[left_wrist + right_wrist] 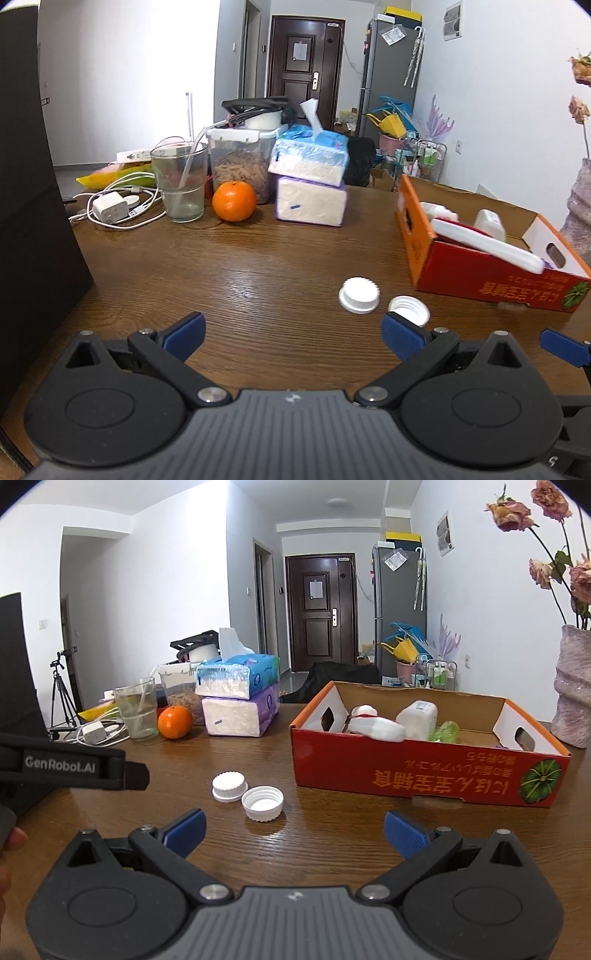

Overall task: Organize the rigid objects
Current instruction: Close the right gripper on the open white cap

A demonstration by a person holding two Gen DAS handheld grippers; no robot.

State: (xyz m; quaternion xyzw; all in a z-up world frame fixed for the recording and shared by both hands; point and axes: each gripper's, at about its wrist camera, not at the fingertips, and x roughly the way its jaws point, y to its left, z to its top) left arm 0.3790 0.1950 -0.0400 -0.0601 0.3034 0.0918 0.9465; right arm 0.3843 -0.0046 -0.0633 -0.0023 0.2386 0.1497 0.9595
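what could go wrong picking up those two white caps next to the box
1. The upright cap and the upturned cap lie almost touching, so closing either open tool, left tool or right tool, on one may knock the other away.
2. Both are low and flat on the smooth table; fingertips could slip off or scrape the wood.
3. The red box already holds bottles, so a dropped cap may bounce back out.
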